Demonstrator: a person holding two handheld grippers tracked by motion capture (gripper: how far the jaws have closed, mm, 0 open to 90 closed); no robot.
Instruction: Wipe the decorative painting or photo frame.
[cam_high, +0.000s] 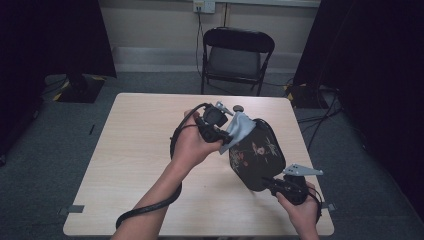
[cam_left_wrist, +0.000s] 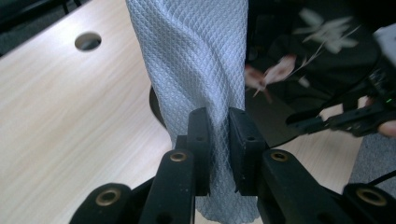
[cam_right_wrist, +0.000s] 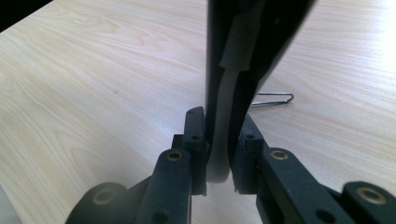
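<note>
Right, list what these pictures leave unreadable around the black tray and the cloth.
- Tray underside: high view, faces away from the camera.
- Cloth full extent: left gripper view, cut off by the top and bottom edges.
- Tray's flower pattern: left gripper view, blurred and partly behind the cloth.
- Thin metal piece on the table: right gripper view, partly hidden behind the tray edge, too small to identify.

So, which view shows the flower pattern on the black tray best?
The high view: the whole tray faces the camera, flowers plain. The left gripper view shows part of the pattern, blurred, behind the cloth. The right gripper view shows the tray's edge, without pattern.
</note>
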